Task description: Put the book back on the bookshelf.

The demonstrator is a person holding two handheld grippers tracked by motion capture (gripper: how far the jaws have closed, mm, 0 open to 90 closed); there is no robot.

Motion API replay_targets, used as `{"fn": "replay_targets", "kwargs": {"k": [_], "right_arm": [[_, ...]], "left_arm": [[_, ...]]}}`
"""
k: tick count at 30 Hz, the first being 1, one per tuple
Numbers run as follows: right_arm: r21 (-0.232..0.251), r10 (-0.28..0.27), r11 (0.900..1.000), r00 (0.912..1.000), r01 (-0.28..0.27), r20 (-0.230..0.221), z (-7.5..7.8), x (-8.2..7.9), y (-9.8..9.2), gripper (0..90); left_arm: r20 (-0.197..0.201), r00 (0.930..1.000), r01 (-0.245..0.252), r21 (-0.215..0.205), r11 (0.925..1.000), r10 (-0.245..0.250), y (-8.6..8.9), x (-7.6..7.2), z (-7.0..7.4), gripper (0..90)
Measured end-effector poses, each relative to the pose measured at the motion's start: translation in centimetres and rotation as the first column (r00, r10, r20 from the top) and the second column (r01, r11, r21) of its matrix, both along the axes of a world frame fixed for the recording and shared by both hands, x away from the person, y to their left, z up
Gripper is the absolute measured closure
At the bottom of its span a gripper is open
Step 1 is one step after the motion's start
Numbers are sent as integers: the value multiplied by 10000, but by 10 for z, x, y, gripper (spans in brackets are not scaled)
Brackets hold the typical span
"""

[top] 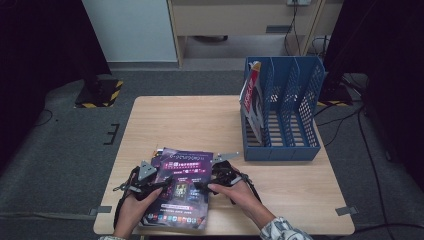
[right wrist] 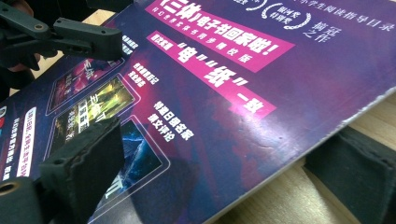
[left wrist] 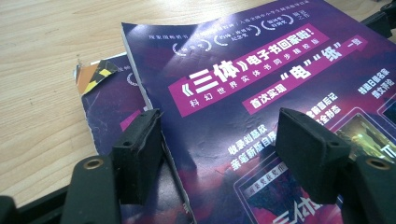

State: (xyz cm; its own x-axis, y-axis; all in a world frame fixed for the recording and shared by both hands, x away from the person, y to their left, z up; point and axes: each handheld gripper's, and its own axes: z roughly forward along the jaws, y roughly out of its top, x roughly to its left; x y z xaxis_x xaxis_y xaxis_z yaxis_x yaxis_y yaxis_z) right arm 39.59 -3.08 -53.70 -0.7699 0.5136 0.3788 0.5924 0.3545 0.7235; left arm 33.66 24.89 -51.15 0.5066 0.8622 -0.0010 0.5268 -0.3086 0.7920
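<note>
Beyond the tongs, grey carpet is spreading around the wooden counter; a pale cabinet and white panel are standing farther back, black curtains hanging at both sides.

A magazine lies flat on the table at its near edge, stacked on a second magazine that juts out at its left. The left gripper sits at the stack's left edge, the right gripper at its right edge. A file rack stands behind and to the right, with another magazine upright in its leftmost compartment.
</note>
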Motion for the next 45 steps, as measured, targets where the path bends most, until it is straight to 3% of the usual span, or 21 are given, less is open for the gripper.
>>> {"fn": "replay_targets", "kwargs": {"k": [5,13,16,18,20,23,29,32,41,45], "right_arm": [[309,382,9988,9993,-381,-22,-2,4,-1,95],[487,253,9985,9997,-253,-6,-4,3,0,122],[350,398,9986,9990,-392,-180,1,6,0,185],[584,291,9979,9996,-289,-34,8,7,-3,248],[1041,406,9937,9992,-407,29,19,8,-3,247],[810,677,9941,9961,-721,558,34,6,7,221],[97,1092,9940,9939,-1094,126,37,8,32,117],[90,1018,9947,9947,-1020,157,36,7,38,113],[80,1246,9922,9920,-1244,-189,37,5,54,145],[37,1074,9942,9933,-1074,-430,35,6,52,263]], "left_arm": [[14,10000,-10,13,10000,10,0,0,0,316],[24,10000,-7,-9,10000,7,1,-1,-1,315],[27,10000,-65,-82,9999,66,1,-1,-1,314],[15,10000,-83,-89,9999,83,2,-1,-1,314],[-8,10000,-64,-111,9999,64,4,-1,-1,314],[-29,10000,-64,-178,9998,64,6,-1,-1,313],[-13,10000,-42,-125,9999,42,5,-1,-1,314],[-6,10000,-57,-78,10000,57,5,-1,-1,313],[-49,9999,-108,-158,9998,107,5,0,-1,307],[-56,9999,-141,-170,9998,140,5,-1,-1,305]]}}
